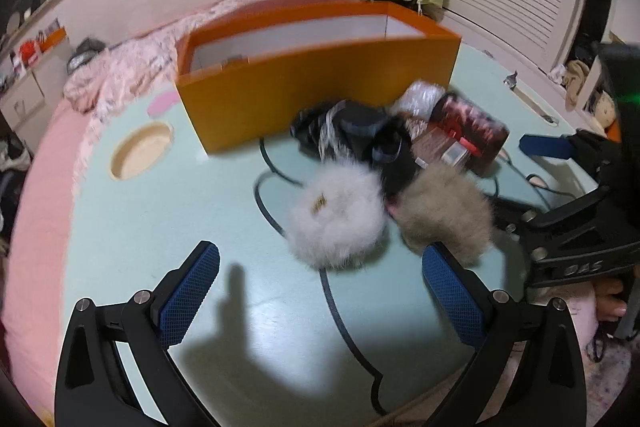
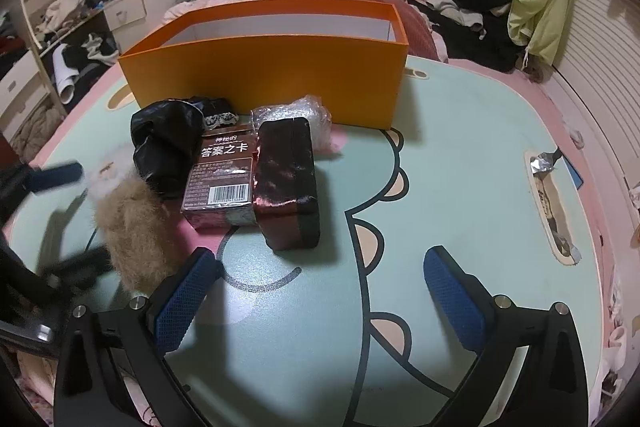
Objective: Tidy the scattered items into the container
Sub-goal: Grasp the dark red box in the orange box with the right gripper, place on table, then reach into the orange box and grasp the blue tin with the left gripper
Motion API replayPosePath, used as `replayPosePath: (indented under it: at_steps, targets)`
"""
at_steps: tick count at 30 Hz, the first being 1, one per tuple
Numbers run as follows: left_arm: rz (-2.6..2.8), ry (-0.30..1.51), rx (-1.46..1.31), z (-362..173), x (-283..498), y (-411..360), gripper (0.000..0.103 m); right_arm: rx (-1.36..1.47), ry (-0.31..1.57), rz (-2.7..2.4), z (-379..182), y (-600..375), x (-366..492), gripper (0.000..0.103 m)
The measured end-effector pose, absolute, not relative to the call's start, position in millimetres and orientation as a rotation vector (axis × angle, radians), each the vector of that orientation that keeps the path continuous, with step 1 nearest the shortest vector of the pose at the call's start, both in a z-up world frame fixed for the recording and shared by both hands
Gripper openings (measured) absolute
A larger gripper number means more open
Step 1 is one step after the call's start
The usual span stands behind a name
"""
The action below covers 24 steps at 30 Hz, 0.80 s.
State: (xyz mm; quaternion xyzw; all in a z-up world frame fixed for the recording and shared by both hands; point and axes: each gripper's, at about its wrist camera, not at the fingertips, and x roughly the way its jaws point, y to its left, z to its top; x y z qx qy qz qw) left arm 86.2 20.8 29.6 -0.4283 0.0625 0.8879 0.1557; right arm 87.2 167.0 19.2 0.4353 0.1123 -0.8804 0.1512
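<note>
An orange box (image 1: 316, 83) with a white inside stands at the far side of the green table; it also shows in the right wrist view (image 2: 272, 75). In front of it lie a white fluffy ball (image 1: 340, 215), a tan fluffy ball (image 1: 444, 215), a black crumpled bag (image 2: 168, 143), a brown card box (image 2: 222, 183), a dark red case (image 2: 290, 183) and a clear plastic wrap (image 2: 304, 115). My left gripper (image 1: 320, 299) is open and empty, just short of the white ball. My right gripper (image 2: 320, 303) is open and empty, just short of the red case.
The table (image 2: 460, 187) has a cartoon print and round cut-outs (image 1: 140, 151). A foil scrap (image 2: 544, 163) lies at its right edge. A pink bed with clothes lies behind the box. Shelves stand at the left.
</note>
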Motion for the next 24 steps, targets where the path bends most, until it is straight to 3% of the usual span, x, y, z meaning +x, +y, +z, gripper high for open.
replayPosePath:
  at_steps: [6,9,13,16,24]
  targets:
    - [2.365,-0.046,-0.999,131,68,24,0.101,1.240,0.321,-2.529,19,166,87,0.103]
    - [2.249,-0.127,-1.088,152,20,42,0.101,1.237,0.320,-2.531,20,166,87,0.103]
    - [2.294,-0.066,-1.396,119,-60,75,0.101,1.236,0.319,-2.532,20,165,88,0.103]
    - [2.265,-0.112,-1.598,84,-96,85,0.089,1.233,0.319,-2.532,20,166,87,0.103]
    - [2.215,-0.191,-1.874,19,-138,78,0.088,1.225,0.314,-2.535,21,166,86,0.103]
